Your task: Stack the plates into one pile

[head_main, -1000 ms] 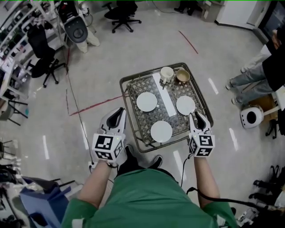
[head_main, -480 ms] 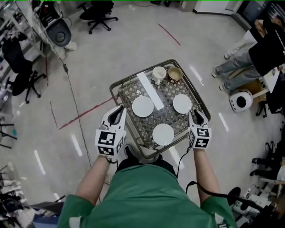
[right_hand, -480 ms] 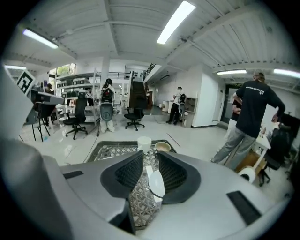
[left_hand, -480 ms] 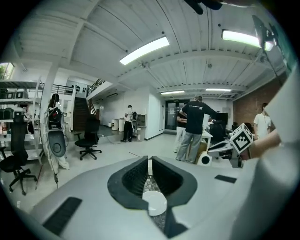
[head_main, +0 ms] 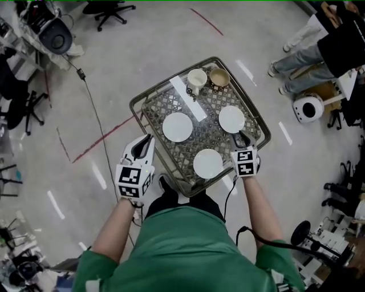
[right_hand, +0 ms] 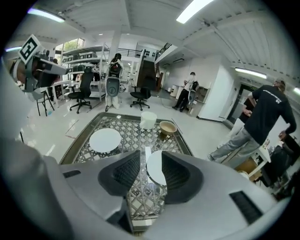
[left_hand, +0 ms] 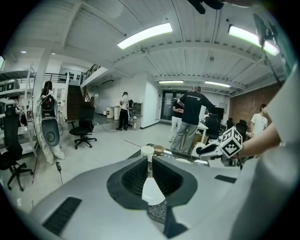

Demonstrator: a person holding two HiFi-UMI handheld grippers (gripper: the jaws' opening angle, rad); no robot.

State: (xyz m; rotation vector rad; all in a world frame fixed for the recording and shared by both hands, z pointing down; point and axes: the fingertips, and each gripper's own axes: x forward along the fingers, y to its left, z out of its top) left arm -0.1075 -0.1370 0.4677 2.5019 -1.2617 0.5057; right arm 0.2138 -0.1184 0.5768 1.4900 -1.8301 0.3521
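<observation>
Three white plates lie apart on the lattice-topped table point(head_main: 138, 112): a left plate point(head_main: 178, 126), a right plate point(head_main: 231, 119) and a near plate point(head_main: 207, 163). My right gripper point(head_main: 240, 140) hangs over the table's right side, between the near and right plates. Its jaws are opening and hold nothing. Past them show the right plate point(right_hand: 153, 168) and the left plate point(right_hand: 105, 139). My left gripper point(head_main: 146, 142) hovers off the table's left edge, its jaws drawn to a thin slit and empty. The left plate point(left_hand: 152, 190) lies ahead of it.
A white cup point(head_main: 197, 78), a brown bowl point(head_main: 219, 78) and a white strip point(head_main: 187, 98) sit at the table's far end. People point(head_main: 319, 40) and a round white device point(head_main: 308, 108) are at the right. Office chairs point(head_main: 108, 8) and a floor cable point(head_main: 97, 114) are at the left.
Both grippers have sunk toward the table. The right one has moved forward over the right rim, beside the near plate. The left one has come closer to the left edge.
</observation>
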